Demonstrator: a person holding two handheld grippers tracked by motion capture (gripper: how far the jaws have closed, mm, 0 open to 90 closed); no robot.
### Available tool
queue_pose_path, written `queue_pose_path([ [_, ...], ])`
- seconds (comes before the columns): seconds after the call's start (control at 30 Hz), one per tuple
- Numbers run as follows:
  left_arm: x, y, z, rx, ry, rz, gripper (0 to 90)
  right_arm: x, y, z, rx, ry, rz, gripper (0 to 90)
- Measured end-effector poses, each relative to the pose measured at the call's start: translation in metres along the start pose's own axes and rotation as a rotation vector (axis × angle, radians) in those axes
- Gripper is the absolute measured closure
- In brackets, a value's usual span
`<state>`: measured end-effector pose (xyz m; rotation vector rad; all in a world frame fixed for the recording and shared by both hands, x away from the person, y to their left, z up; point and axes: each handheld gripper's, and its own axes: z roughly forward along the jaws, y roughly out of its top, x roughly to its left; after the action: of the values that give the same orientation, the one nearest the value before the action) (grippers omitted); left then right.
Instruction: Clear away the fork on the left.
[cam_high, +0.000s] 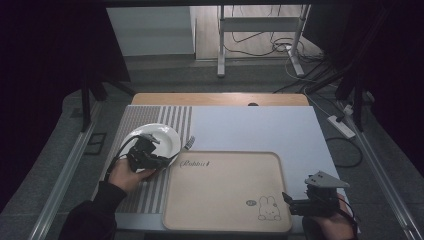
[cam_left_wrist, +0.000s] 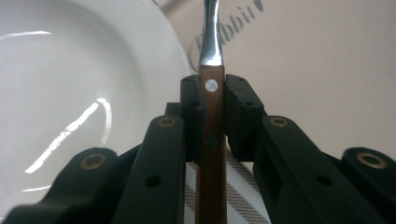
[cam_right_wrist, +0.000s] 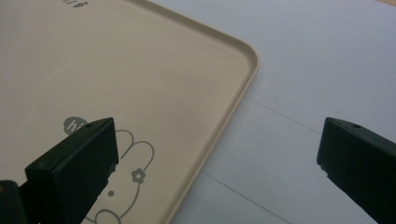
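My left gripper is shut on the brown wooden handle of a fork. The fork's steel neck runs away from the jaws, and its tines lie just past the top left corner of the beige tray. A white plate sits on the striped mat right beside that gripper. At the tray's lower right corner my right gripper stands open with nothing between its jaws, over the tray's edge near a printed rabbit.
A pale blue mat covers the table beyond and to the right of the tray. A grey striped placemat lies under the plate on the left. Metal stands and cables sit on the floor behind the table.
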<state>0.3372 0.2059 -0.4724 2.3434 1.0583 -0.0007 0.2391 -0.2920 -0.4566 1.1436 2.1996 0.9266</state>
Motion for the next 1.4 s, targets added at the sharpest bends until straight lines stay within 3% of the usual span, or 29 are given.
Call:
queue_pose_path([
  [0.17, -0.014, -0.002, 0.008, 0.018, -0.004, 0.0, 77.7, 0.0, 0.0, 0.0, 0.001, 0.001, -0.002, 0.0],
  [0.27, -0.025, -0.002, 0.011, 0.024, 0.015, 0.011, 77.7, 0.0, 0.0, 0.0, -0.001, 0.0, -0.005, 0.0],
  [0.63, -0.059, -0.005, 0.034, 0.054, -0.026, -0.009, 77.7, 0.001, 0.0, 0.0, -0.004, 0.002, -0.009, 0.0],
  [0.73, -0.068, -0.005, 0.04, 0.071, -0.018, 0.002, 77.7, 0.001, 0.0, -0.001, -0.006, 0.002, -0.008, 0.0],
  [1.07, -0.082, -0.01, 0.058, 0.129, -0.014, 0.026, 77.5, 0.0, 0.0, -0.001, -0.01, 0.003, -0.007, 0.0],
  [1.27, -0.082, -0.008, 0.056, 0.096, -0.025, 0.07, 71.4, 0.0, 0.0, -0.001, -0.01, 0.003, -0.006, 0.0],
  [1.4, -0.083, 0.003, 0.051, 0.052, -0.034, 0.091, 85.5, 0.0, 0.0, 0.0, -0.008, 0.003, -0.009, 0.0],
])
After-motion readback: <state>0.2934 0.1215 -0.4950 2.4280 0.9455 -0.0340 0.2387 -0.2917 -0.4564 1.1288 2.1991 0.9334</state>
